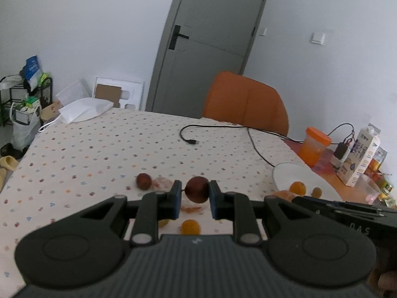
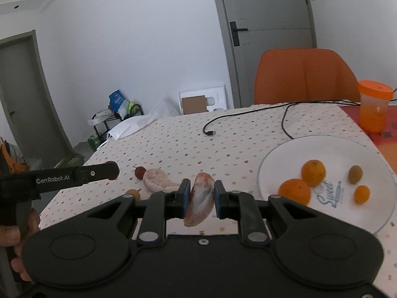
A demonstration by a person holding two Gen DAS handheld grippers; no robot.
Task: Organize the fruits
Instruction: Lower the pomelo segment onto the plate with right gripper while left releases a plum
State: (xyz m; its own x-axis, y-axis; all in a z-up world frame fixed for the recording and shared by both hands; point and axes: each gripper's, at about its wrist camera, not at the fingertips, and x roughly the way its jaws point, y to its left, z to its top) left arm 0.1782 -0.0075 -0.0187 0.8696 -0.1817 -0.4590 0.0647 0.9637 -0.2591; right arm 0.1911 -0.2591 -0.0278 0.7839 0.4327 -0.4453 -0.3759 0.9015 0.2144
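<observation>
Right now I have both grippers loaded and I judge this to be the carry step: the left gripper (image 1: 193, 196) is clamped on a dark red round fruit (image 1: 197, 189), and the right gripper (image 2: 202, 200) is clamped on a peeled pink citrus segment (image 2: 201, 198), both held clear above the dotted surface (image 2: 248, 134). From the right wrist view the white plate (image 2: 335, 146) sits at about three o'clock of my held segment, already carrying four pieces: two larger oranges, (image 2: 313, 172) and (image 2: 295, 190), one small orange fruit (image 2: 361, 193) and one olive-green fruit (image 2: 354, 174). My next move, as I read it, calls for swinging each load over toward the plate and lowering it onto a bare patch near the rim before letting the jaws part, taking care not to knock the oranges into rolling. Still loose on the surface I count one second citrus segment (image 2: 158, 180) at about ten o'clock of the held one, one small red fruit (image 2: 140, 171) just beside it, and one small yellow-orange fruit (image 2: 133, 193) nearer me. In the left wrist view another small orange fruit (image 1: 190, 227) lies below the jaws.
</observation>
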